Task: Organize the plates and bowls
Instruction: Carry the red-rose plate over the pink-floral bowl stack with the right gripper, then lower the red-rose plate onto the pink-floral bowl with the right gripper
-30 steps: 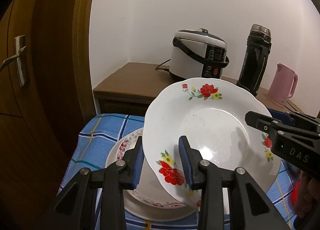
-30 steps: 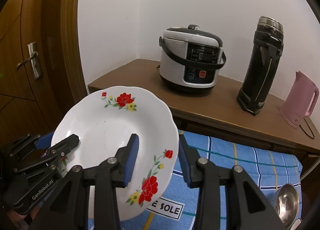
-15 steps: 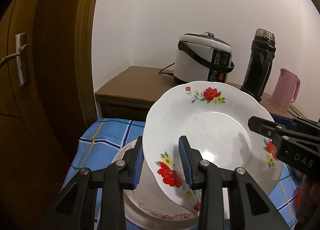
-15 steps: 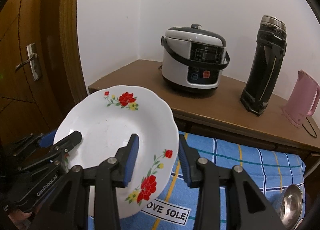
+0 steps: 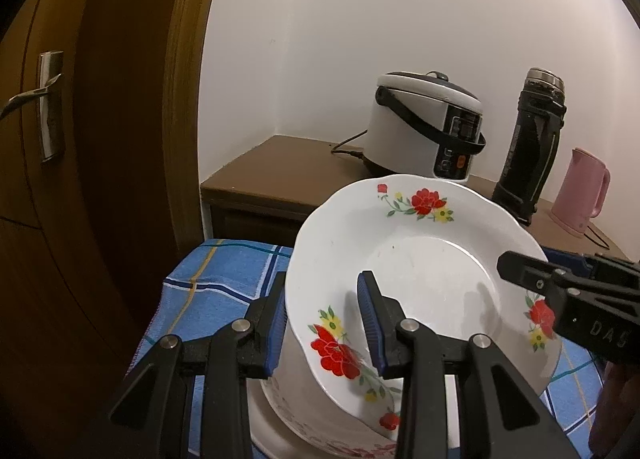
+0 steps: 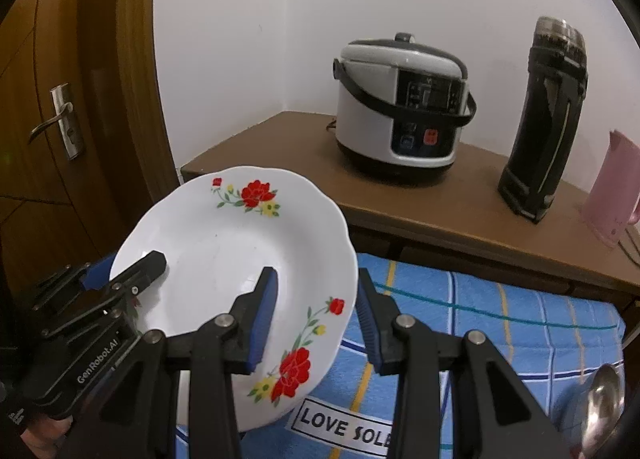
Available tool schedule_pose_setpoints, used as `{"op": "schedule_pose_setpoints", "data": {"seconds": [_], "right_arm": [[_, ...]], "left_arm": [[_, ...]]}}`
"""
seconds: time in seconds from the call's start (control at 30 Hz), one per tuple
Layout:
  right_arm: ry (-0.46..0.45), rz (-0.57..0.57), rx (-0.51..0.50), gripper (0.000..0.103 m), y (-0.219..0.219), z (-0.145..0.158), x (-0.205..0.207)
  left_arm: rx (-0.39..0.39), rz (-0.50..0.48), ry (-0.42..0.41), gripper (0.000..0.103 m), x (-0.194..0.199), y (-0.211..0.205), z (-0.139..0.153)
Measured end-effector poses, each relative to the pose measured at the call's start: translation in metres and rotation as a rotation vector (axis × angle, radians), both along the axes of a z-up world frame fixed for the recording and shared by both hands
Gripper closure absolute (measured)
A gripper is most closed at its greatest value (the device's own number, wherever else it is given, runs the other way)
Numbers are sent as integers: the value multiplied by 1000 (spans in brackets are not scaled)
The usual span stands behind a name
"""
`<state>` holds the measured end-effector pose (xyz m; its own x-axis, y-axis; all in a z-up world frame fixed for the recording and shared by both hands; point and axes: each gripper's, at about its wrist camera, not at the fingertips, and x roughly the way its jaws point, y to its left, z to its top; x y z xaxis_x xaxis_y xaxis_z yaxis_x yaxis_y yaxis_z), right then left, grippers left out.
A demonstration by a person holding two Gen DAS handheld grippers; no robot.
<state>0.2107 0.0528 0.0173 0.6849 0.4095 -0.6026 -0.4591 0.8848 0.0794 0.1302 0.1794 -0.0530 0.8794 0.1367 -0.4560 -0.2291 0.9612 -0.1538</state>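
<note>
A white plate with red flowers (image 5: 424, 271) (image 6: 216, 259) hangs tilted in the air, gripped from both sides. My left gripper (image 5: 323, 323) is shut on its left rim, one pad inside the plate and one behind it. My right gripper (image 6: 316, 319) is shut on the opposite rim in the same way. Each wrist view also shows the other tool: the right gripper (image 5: 544, 265) and the left gripper (image 6: 128, 265). Just under the held plate sits a white dish with pink flowers (image 5: 288, 399) on a larger white plate (image 5: 268, 435).
A blue checked cloth (image 6: 500, 323) covers the table, with a metal ladle (image 6: 600, 407) at its right end. Behind stands a brown cabinet (image 6: 420, 211) bearing a rice cooker (image 6: 400, 115), a black flask (image 6: 544, 119) and a pink kettle (image 6: 616, 191). A wooden door (image 5: 60, 179) is on the left.
Both grippers have carried the plate a little to the left and slightly lower, over the stacked dishes. Neither grip has changed.
</note>
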Motion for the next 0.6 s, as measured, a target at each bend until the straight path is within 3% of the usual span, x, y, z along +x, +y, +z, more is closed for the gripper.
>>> {"op": "schedule_pose_setpoints", "data": {"seconds": [0.6], "right_arm": [[14,58,96,63,9,-32,14]], "left_arm": [[36,87,24,66,4,9,-11]]}}
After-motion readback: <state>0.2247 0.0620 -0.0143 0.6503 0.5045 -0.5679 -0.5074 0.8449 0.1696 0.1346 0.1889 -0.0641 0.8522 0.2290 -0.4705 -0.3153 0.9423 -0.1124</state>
